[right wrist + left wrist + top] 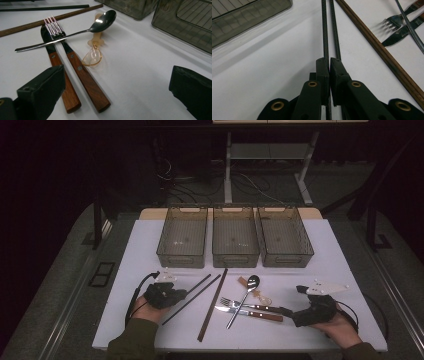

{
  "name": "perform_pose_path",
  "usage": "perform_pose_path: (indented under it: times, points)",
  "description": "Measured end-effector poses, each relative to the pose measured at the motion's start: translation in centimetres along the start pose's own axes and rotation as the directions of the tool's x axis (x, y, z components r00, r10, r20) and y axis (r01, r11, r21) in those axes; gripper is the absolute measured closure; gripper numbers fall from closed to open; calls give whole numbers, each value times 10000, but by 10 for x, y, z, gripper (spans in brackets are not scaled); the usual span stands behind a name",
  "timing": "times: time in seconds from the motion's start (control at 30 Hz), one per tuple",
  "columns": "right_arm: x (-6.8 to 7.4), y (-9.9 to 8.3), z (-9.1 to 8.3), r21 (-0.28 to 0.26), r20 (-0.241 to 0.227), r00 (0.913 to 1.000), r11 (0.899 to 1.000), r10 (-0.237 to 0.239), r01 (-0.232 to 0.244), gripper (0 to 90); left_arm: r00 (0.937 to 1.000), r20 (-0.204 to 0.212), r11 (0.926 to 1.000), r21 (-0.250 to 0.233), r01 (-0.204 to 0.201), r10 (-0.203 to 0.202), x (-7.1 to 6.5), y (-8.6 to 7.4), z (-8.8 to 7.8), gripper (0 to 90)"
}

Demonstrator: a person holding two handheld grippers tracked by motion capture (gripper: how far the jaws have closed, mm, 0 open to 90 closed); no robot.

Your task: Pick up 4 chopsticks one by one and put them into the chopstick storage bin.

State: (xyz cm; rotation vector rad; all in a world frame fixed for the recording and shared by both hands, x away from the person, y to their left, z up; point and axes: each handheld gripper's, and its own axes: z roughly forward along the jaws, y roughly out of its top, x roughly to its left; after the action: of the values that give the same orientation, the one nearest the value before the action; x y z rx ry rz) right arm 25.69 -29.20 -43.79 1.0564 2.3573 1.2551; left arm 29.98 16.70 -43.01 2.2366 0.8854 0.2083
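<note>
My left gripper (182,295) (329,61) lies low on the white table, shut on a thin black chopstick (325,30). A second black chopstick (335,32) runs beside it and passes under the right jaw. My right gripper (296,306) (115,75) rests open at the right, its jaws wide apart with nothing between them. Just ahead of it lie a wooden-handled fork (53,27) and knife (50,45), with a steel spoon (105,18) laid across them.
Three grey see-through bins (182,237) (235,237) (285,237) stand in a row at the back of the table (325,250). A brown chopstick pair (213,302) lies between the black ones and the cutlery. A small amber plastic spoon (93,56) lies under the steel spoon.
</note>
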Motion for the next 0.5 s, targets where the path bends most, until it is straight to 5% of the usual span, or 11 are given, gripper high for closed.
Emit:
perform_pose_path:
  times: [0.5]
  points:
    - [4, 0, 6, 28, -84, 10000, 10000, -6, 6, 8, 9996, 238, 9996, -248, -152, 158, 1, 3, -12, 854]
